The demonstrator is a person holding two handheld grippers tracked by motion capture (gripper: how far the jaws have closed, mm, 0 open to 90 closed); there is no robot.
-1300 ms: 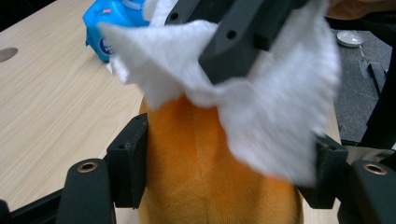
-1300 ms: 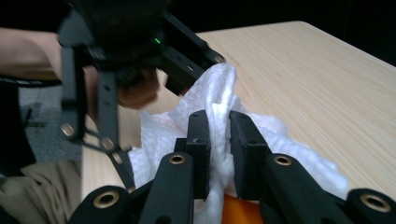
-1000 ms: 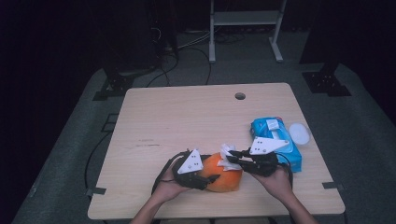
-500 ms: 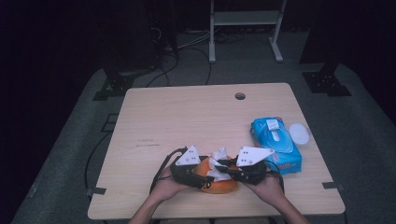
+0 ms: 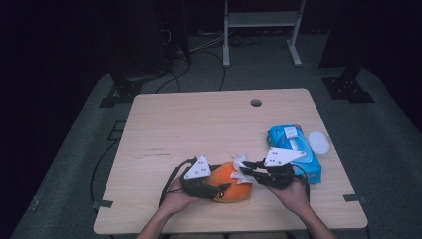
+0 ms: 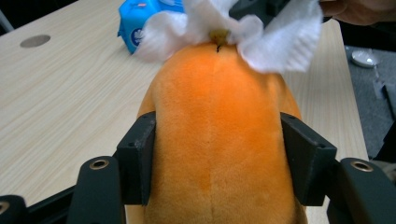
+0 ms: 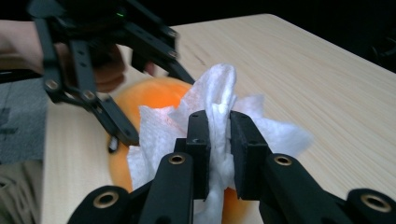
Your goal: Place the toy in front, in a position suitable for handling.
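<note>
An orange plush toy [image 5: 226, 181] lies near the table's front edge. My left gripper [image 5: 219, 189] is shut on its sides, and the pads [image 6: 137, 158] press into the plush [image 6: 219, 130]; the jaws have just been closing on it. My right gripper [image 5: 249, 172] is shut on a crumpled white wipe [image 7: 215, 88]. It holds that wipe [image 6: 285, 42] against the toy's far end, around a small brown tip. In the right gripper view the left gripper [image 7: 112, 70] sits behind the plush [image 7: 154, 93].
A blue pack of wipes [image 5: 293, 149] lies just right of my right hand, with a round white lid [image 5: 318, 142] beside it. A cable hole [image 5: 256, 102] marks the far side of the wooden table [image 5: 199, 124]. Dark floor and a white stand lie beyond.
The right gripper with the wipe shifted a little left over the plush, then back right. The plush and the left hand have barely moved.
</note>
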